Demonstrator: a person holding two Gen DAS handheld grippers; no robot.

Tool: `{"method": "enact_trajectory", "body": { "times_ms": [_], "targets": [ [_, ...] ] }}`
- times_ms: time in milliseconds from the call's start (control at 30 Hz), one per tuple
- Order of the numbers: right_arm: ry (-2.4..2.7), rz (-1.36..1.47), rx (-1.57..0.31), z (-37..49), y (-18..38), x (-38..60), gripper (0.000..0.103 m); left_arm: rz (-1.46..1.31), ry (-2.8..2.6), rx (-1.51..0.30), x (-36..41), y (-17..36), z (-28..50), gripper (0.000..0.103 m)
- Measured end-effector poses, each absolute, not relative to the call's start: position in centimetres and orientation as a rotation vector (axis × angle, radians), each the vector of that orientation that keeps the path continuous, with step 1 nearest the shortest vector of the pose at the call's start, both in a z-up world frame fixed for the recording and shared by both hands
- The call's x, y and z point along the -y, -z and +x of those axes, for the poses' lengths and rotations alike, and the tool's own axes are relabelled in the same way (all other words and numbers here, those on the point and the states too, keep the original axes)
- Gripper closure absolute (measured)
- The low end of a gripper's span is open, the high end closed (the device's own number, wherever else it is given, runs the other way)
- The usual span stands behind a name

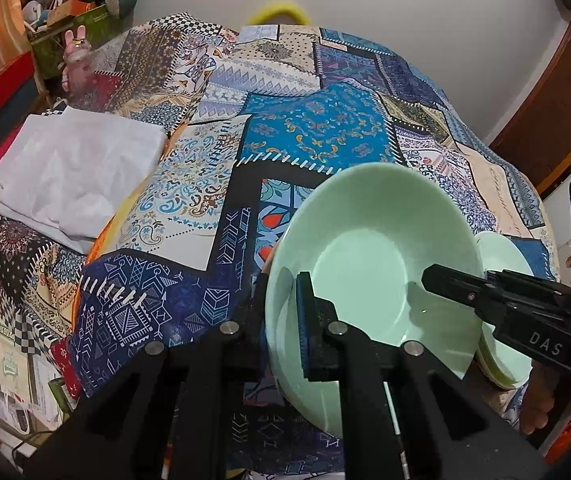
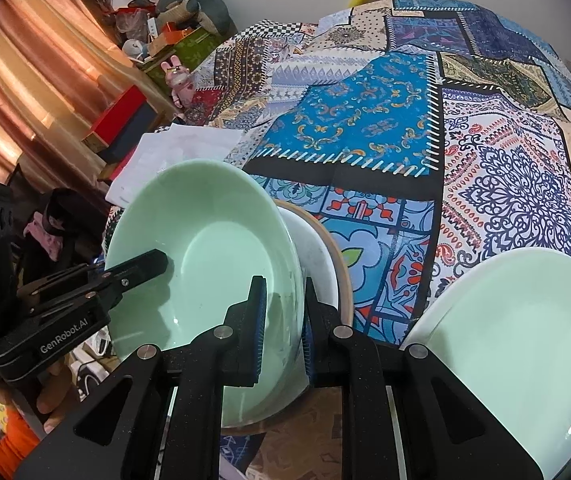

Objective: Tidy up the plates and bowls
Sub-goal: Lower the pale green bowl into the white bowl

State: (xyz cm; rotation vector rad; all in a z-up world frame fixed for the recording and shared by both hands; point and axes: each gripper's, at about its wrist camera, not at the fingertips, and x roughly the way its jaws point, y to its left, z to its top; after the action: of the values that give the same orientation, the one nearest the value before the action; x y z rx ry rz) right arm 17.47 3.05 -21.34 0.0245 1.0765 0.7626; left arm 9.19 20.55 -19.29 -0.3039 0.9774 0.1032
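Observation:
A pale green bowl (image 1: pixel 369 236) is held tilted above the patchwork tablecloth, gripped from both sides. My left gripper (image 1: pixel 283 316) is shut on its left rim. My right gripper (image 2: pixel 283 320) is shut on its right rim (image 2: pixel 205 256); it also shows in the left wrist view (image 1: pixel 465 292), reaching in from the right. The left gripper shows in the right wrist view (image 2: pixel 141 268). Under the bowl sit a white bowl (image 2: pixel 317 256) and a wooden-rimmed plate (image 2: pixel 341 276). A pale green plate stack (image 2: pixel 501 344) lies to the right, and also shows in the left wrist view (image 1: pixel 505 256).
The patchwork tablecloth (image 1: pixel 317 128) covers the table. A folded white cloth (image 1: pixel 73 176) lies at the left. Boxes and toys (image 2: pixel 165 48) crowd shelves beyond the table's left edge, by an orange curtain (image 2: pixel 37 80). A yellow object (image 1: pixel 279 10) peeks over the far edge.

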Motion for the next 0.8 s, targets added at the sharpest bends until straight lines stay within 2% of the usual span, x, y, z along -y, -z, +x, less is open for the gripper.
{"method": "enact_trajectory", "body": {
  "times_ms": [267, 800],
  "targets": [
    [-0.746, -0.06, -1.029, 16.9, 21.1, -3.5, 0.085, -0.276, -0.11, -0.97, -20.3, 19.5, 9.4, 0.092],
    [-0.718, -0.147, -0.978, 16.4, 20.7, -3.8, 0.085, -0.239, -0.115, -0.96, -20.0, 19.6, 9.3, 0.089]
  ]
}}
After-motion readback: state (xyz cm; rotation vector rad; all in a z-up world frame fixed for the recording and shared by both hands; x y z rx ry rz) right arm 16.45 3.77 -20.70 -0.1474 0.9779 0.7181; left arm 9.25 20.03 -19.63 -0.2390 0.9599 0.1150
